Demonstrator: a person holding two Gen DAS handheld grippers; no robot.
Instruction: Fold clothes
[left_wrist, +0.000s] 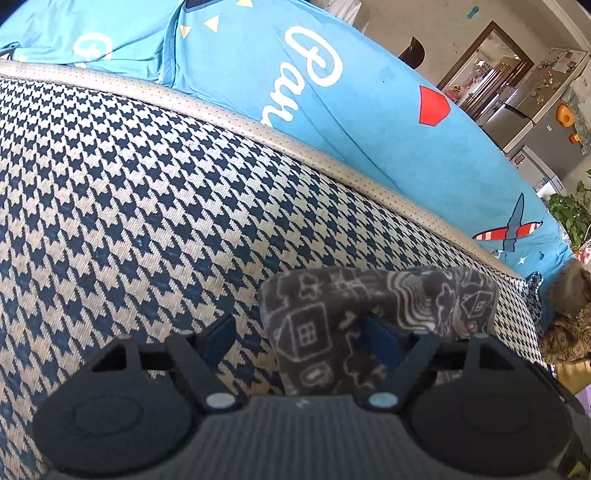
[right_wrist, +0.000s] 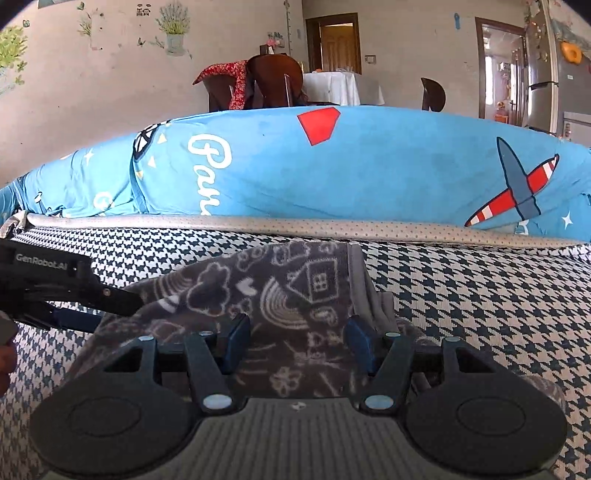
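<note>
While both our grippers, left and right, gape around the grey doodle-print fleece garment gripping nothing, closing shallow could lose its edge.

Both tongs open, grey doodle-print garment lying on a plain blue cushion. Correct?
Not quite: the grey doodle-print garment lies on a houndstooth cushion, not a plain blue one; the right wrist view shows it. Left tongs and right tongs are open.

Fleecy, matt grey cloth garment printed with pale doodles; under it coarse woven houndstooth cover, behind it smooth blue cotton-like bedding; matt black plastic gripper.
</note>
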